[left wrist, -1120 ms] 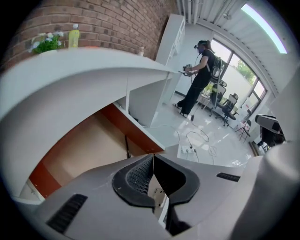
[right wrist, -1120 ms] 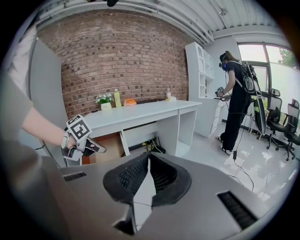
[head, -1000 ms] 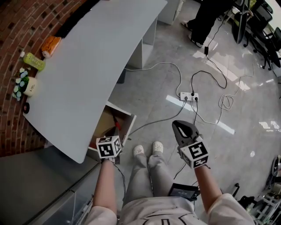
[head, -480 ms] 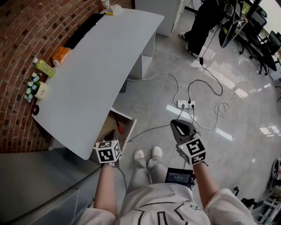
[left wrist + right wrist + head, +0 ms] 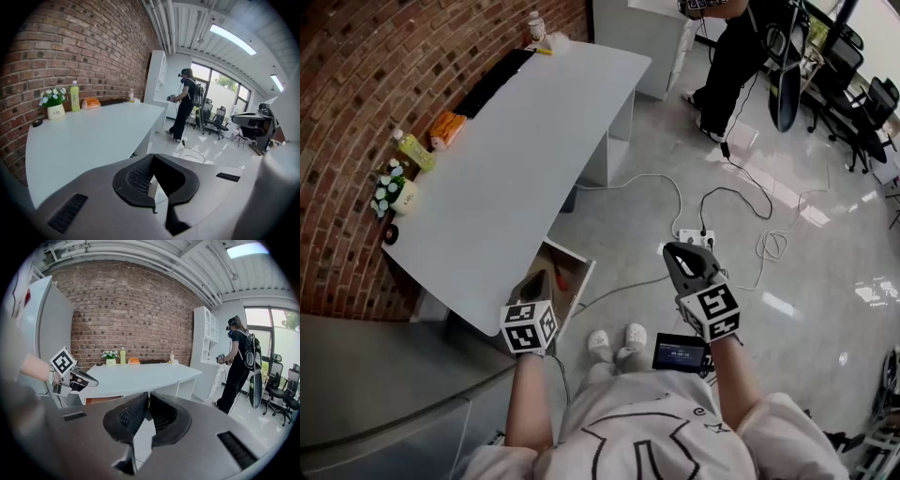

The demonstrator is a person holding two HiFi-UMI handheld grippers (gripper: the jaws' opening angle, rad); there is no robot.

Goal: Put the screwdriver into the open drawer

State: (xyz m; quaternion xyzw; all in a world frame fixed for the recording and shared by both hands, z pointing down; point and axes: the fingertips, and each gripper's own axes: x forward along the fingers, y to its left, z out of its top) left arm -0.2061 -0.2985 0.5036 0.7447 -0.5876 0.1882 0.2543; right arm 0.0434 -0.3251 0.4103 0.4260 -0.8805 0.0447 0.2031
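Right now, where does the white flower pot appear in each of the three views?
Head view: flower pot far left, on the desk by the brick wall.
Left gripper view: flower pot middle left, on the desk.
Right gripper view: flower pot small, left of centre.
Shared landmark: the green bottle beside it.

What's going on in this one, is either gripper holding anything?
A person stands beside the white desk with a gripper in each hand. The left gripper and the right gripper are both shut and empty, held in the air near the open drawer under the desk. A red-handled tool, most likely the screwdriver, lies inside the drawer, so the placing looks done.
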